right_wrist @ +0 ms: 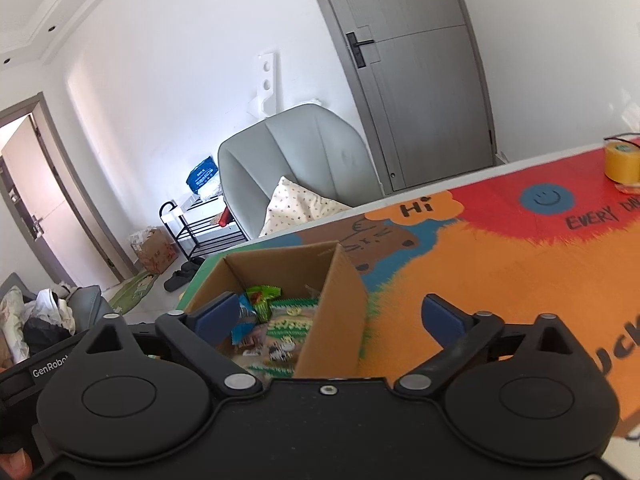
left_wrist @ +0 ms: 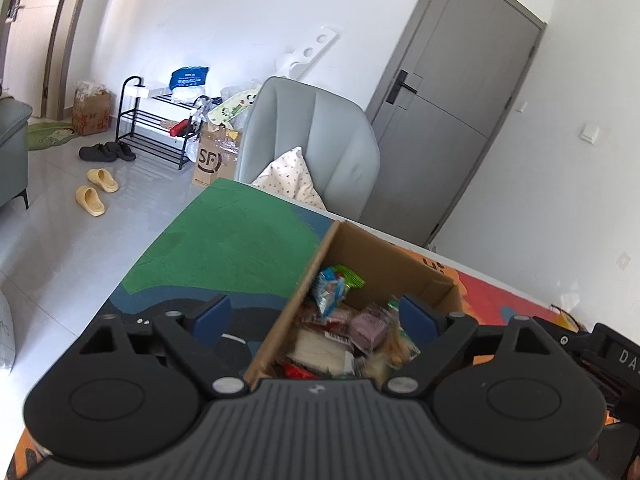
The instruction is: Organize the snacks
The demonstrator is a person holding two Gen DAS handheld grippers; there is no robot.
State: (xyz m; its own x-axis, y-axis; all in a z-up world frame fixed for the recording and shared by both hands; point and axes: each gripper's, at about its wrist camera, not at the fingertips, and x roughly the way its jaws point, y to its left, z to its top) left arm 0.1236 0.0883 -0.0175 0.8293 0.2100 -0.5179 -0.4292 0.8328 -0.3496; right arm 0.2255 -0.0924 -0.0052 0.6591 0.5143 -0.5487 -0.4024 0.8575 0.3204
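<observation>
The left gripper hangs with its blue pads spread wide and nothing between them; one pad sits outside the box's left wall, the other over the snacks inside. The right gripper is likewise wide open and holds nothing, its left pad over the box's open top and its right pad over the bare mat. Between the two tools stands the box (plain brown cardboard, flaps out of sight), resting on the mat near the table's far edge. Inside lie loose packets: a blue-and-white one leaning on the left wall, a green one toward the back, a pink one and a pale flat pack nearer the left camera, somewhat blurred. The mat is green by the box and orange and red further right, with "Hi" printed on it. A yellow tape roll stands at the table's far right, well apart from the box. Beyond the table are a grey chair with a cushion, then a grey door.
</observation>
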